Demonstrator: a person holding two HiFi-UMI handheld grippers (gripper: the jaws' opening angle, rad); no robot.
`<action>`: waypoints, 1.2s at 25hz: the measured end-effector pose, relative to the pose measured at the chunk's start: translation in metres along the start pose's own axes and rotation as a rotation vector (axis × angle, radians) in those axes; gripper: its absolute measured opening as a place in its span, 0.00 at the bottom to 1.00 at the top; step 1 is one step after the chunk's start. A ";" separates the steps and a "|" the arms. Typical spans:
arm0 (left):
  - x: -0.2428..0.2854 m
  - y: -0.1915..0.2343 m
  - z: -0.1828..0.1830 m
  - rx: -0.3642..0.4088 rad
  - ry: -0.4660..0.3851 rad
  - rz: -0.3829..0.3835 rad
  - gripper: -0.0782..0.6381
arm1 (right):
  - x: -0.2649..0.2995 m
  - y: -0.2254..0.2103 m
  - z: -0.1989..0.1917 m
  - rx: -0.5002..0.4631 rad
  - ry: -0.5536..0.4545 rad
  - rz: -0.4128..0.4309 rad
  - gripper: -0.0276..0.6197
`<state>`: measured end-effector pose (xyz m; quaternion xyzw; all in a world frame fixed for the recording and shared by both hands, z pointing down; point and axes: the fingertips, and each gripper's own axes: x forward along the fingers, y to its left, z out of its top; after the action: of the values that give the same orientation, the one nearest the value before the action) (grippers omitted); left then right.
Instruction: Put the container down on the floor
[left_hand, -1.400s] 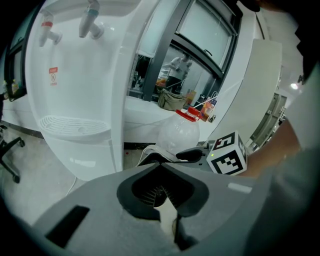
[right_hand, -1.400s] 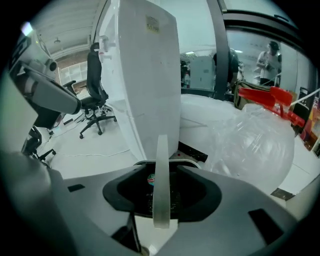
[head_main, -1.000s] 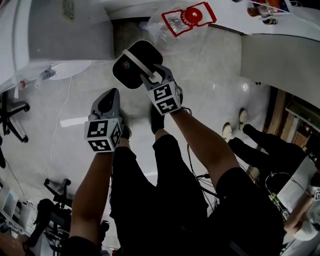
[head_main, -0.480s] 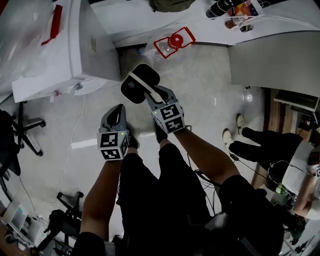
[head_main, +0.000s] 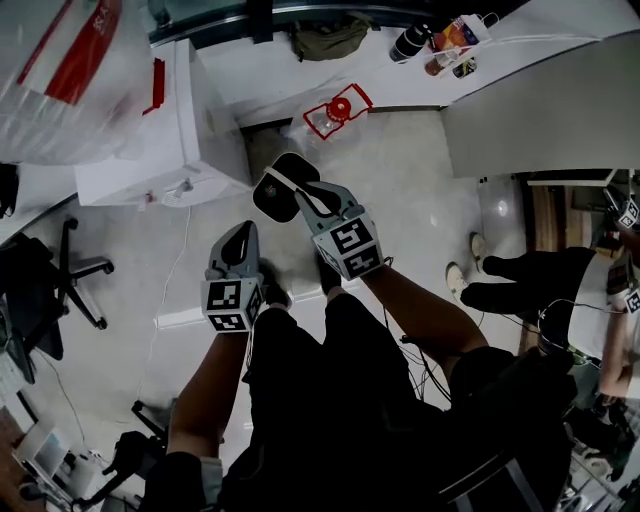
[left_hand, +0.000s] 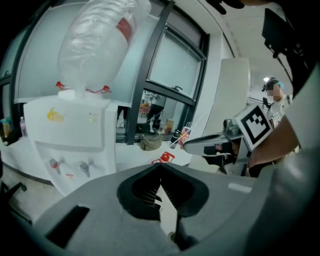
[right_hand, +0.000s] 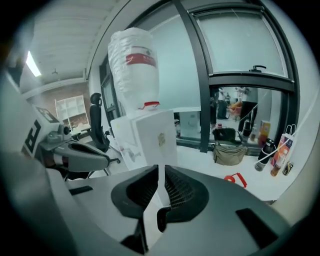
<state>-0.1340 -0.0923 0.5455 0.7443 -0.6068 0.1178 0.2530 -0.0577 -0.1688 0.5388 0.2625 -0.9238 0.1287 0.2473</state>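
Note:
The container (head_main: 335, 112) is a clear plastic jug with a red cap and red handle frame. It rests on the pale floor by the white ledge, apart from both grippers, and shows small as the container (left_hand: 162, 158) and the container (right_hand: 235, 179) in the gripper views. My right gripper (head_main: 283, 185) hovers above the floor short of it. Its jaws are closing to a thin slit with nothing between them, as the right gripper (right_hand: 161, 172) shows. My left gripper (head_main: 240, 236) hangs lower left, and the left gripper (left_hand: 160, 167) is shut and empty.
A white water dispenser (head_main: 150, 130) with a big jug (head_main: 70, 70) on top stands at the left. An office chair (head_main: 60, 270) is beyond it. A bag (head_main: 330, 40) and bottles (head_main: 440, 40) sit on the ledge. Another person's legs (head_main: 530, 280) are at the right.
The head view has risen and pulled back, so the container looks smaller and farther. The right gripper has moved away from it, and both grippers sit lower in the view.

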 end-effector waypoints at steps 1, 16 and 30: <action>-0.006 -0.003 0.007 0.014 -0.009 -0.007 0.12 | -0.006 0.001 0.010 0.002 -0.009 -0.008 0.11; -0.087 -0.022 0.104 0.049 -0.122 0.015 0.12 | -0.098 0.022 0.118 0.047 -0.153 0.006 0.08; -0.118 -0.023 0.169 0.048 -0.216 0.050 0.12 | -0.138 0.013 0.168 0.046 -0.219 -0.006 0.06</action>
<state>-0.1625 -0.0774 0.3404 0.7431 -0.6460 0.0575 0.1651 -0.0280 -0.1613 0.3232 0.2833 -0.9413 0.1196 0.1390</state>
